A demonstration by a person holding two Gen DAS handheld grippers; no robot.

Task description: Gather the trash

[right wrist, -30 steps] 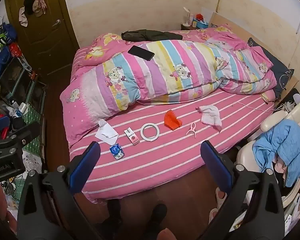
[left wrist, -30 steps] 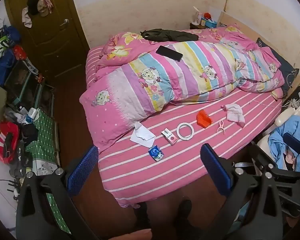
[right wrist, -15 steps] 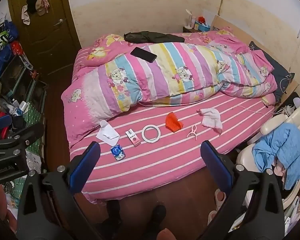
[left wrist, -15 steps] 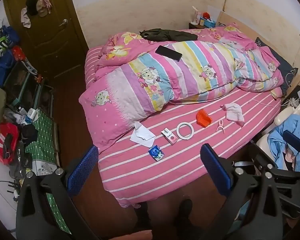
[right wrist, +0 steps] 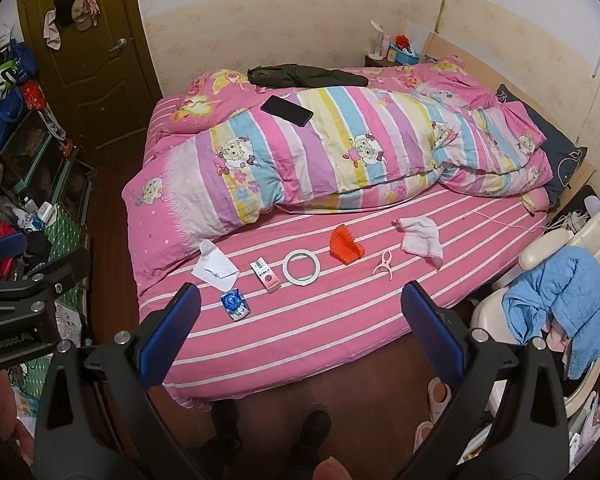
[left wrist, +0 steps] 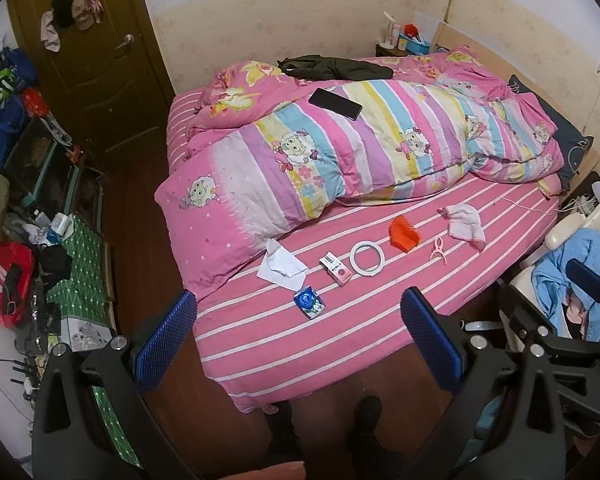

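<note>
On the pink striped bed sheet [left wrist: 340,336] [right wrist: 332,328] lie small items in a row: a crumpled white tissue [left wrist: 281,266] [right wrist: 216,267], a blue wrapper [left wrist: 309,302] [right wrist: 235,304], a small pink box [left wrist: 335,271] [right wrist: 266,275], a white tape ring [left wrist: 366,253] [right wrist: 301,267], an orange plastic piece [left wrist: 403,233] [right wrist: 345,245], a pink clip [left wrist: 438,248] [right wrist: 384,265] and a white cloth [left wrist: 465,224] [right wrist: 420,234]. My left gripper [left wrist: 300,340] and right gripper [right wrist: 300,336] both hang open above the bed's near edge, holding nothing.
A striped quilt [left wrist: 360,148] covers the bed's far half, with a black phone [left wrist: 335,103] and a dark garment [left wrist: 332,67] on it. Cluttered shelves [left wrist: 40,208] stand at the left by a wooden door [left wrist: 96,60]. A white chair with blue clothing [right wrist: 564,304] stands right. The person's feet [right wrist: 268,432] show below.
Both views have shifted slightly; the right wrist view has tilted up a little, so the bed sits lower in it. No item on the bed has moved and both grippers stay open.
</note>
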